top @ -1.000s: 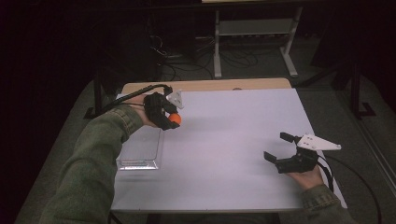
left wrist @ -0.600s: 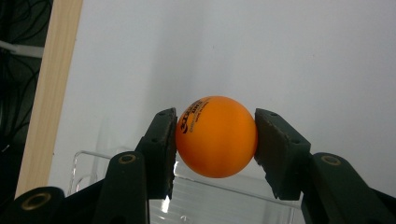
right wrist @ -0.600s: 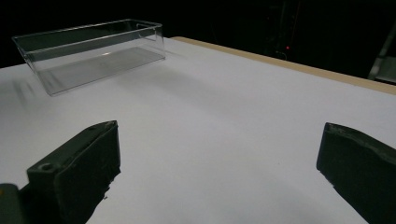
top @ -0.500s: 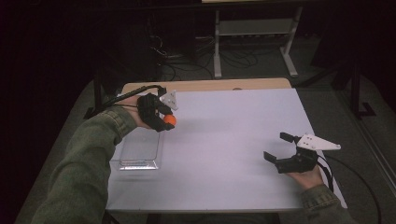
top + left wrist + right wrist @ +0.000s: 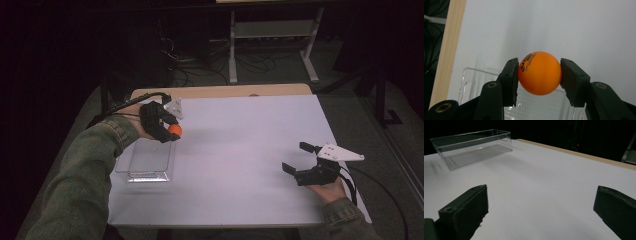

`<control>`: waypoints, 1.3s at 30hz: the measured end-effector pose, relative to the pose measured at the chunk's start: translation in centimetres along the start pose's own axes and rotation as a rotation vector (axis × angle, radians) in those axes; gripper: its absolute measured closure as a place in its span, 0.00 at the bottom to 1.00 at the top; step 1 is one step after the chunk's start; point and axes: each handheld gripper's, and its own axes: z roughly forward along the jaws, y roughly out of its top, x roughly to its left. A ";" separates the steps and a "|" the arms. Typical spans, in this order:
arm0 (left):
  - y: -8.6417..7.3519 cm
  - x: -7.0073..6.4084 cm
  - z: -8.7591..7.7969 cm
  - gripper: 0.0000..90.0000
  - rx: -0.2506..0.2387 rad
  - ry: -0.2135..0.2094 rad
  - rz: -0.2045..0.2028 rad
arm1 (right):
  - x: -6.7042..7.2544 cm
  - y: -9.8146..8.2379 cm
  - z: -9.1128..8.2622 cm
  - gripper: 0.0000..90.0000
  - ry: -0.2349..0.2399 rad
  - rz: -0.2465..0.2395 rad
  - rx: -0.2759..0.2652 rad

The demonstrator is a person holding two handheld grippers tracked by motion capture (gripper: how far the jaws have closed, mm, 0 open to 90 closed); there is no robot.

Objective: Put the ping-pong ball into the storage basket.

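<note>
- The right gripper (image 5: 300,162) is seen near the desk's (image 5: 250,150) front right part, just above the white surface, its jaws spread wide with nothing between them; it is best left parked there, well apart from the work.
- The clear plastic box (image 5: 145,162) stands on the left side of the desk and appears empty; in the right gripper view its walls (image 5: 474,147) are seen upright and its top open.
- The orange ball (image 5: 539,73) is clamped between the two black jaws of the left gripper (image 5: 167,131), pinched at its widest part; in the high view the ball (image 5: 174,130) is held in the air at the far end of the box, about over its far rim.
- The step in hand is judged to be the placing of the ball into the box. The ball should be brought over the middle of the opening, not over the rim.
- It should be lowered close to the floor of the box before the jaws are eased apart, since a light ball dropped from height is likely to bounce out.
- The thin walls should not be knocked, as the box would probably slide.
</note>
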 end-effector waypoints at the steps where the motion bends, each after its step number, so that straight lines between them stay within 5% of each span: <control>1: -0.1 0.0 0.0 0.56 0.002 0.001 0.001 | 0.0 0.0 0.0 0.00 0.000 0.000 0.000; 20: -1.2 -0.4 -0.1 0.56 0.057 -0.024 -0.013 | 0.0 0.0 0.1 0.00 0.000 -0.003 0.006; 39: -1.4 -1.3 -0.5 0.56 0.164 -0.061 0.026 | 0.0 0.0 0.0 0.00 -0.003 -0.002 0.005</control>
